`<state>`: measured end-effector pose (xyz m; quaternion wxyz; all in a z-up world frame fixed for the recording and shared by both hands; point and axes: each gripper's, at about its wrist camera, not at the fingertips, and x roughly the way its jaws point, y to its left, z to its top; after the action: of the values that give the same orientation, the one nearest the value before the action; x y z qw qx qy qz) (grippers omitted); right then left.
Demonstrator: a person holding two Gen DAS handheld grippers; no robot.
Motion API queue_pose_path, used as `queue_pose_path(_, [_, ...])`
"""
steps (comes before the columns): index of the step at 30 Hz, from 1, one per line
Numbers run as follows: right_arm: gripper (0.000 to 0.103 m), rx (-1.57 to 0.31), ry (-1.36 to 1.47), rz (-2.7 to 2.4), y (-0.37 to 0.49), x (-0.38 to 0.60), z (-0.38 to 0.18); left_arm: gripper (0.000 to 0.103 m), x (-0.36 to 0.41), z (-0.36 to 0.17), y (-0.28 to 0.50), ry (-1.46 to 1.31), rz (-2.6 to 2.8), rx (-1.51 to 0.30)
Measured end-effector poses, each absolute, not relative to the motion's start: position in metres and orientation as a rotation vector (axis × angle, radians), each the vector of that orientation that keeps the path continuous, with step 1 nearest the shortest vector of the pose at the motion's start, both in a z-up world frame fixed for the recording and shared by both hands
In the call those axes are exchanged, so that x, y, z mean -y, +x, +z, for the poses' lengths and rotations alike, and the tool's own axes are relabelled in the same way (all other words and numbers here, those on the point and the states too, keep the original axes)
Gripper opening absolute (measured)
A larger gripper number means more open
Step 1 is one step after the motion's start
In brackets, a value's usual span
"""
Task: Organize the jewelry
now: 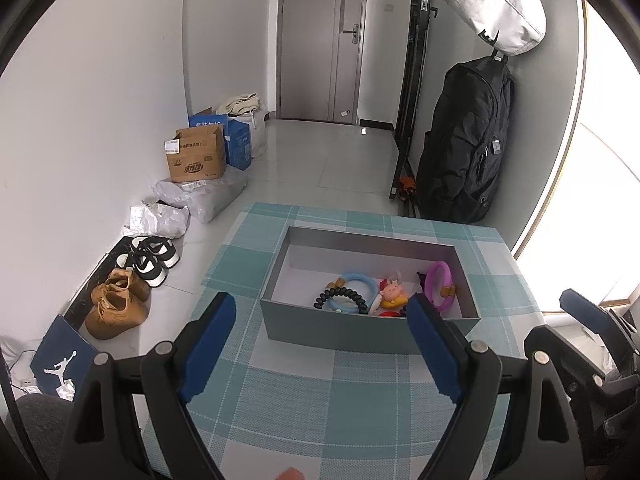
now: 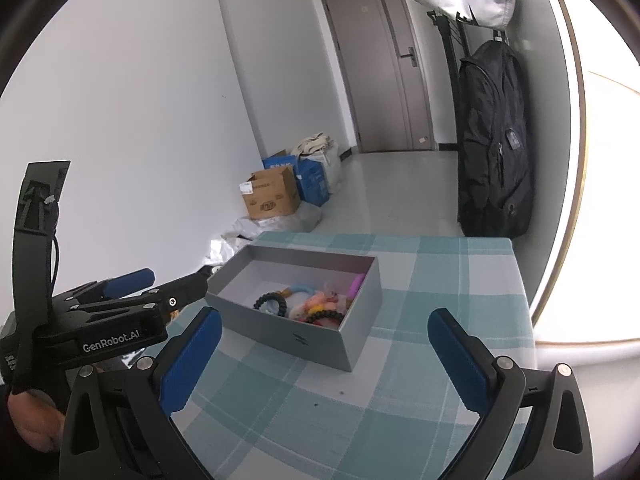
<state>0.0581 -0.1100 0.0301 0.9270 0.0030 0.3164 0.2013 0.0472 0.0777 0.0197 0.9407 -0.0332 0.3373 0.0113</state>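
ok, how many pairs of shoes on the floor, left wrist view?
2: white-and-black sneakers against the wall, tan shoes just nearer the camera. More may be hidden.

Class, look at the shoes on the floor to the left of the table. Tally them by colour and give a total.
tan shoes: 2
black-and-white shoes: 2
Total: 4
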Motion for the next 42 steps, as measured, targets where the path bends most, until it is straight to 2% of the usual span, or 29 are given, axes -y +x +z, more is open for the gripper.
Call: queue_pose_path(42, [0.103, -0.679, 0.012, 0.382, 0.0635, 0.1156, 0.0242, 0.084, -0.0730, 0.0185, 0.0480, -0.073, 0.011, -0.704])
